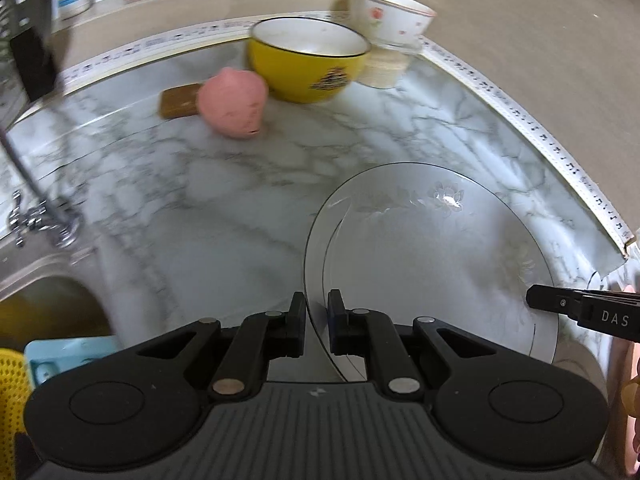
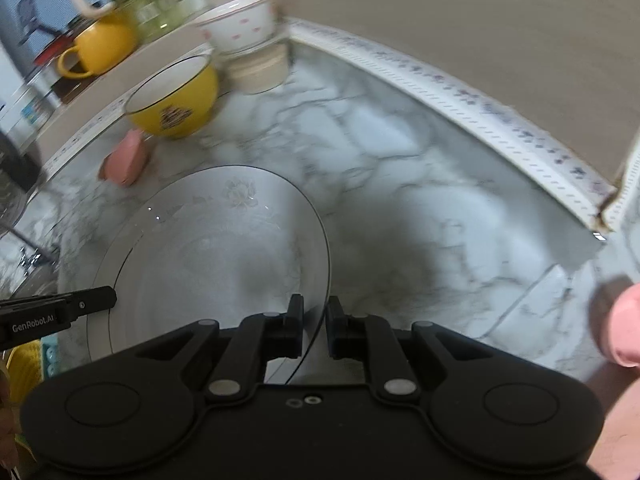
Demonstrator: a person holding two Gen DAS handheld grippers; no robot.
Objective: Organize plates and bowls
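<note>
The left gripper (image 1: 316, 316) and the right gripper (image 2: 315, 320) each pinch opposite rims of the glass plate (image 1: 440, 248), fingers narrowed onto its thin edge, above the counter (image 1: 200, 184) near its front edge. Keep both grips level and matched while carrying. Farther back, the yellow bowl (image 1: 308, 64) and white bowl (image 1: 390, 14) sit toward the counter's far corner.

The round clear glass plate (image 1: 432, 248) is being cut off by the gripper body at the bottom of both views. The steel sink (image 1: 48, 292) is being cropped at lower left, and the white flowered bowl (image 2: 240, 26) is being smeared by blur at the top.
</note>
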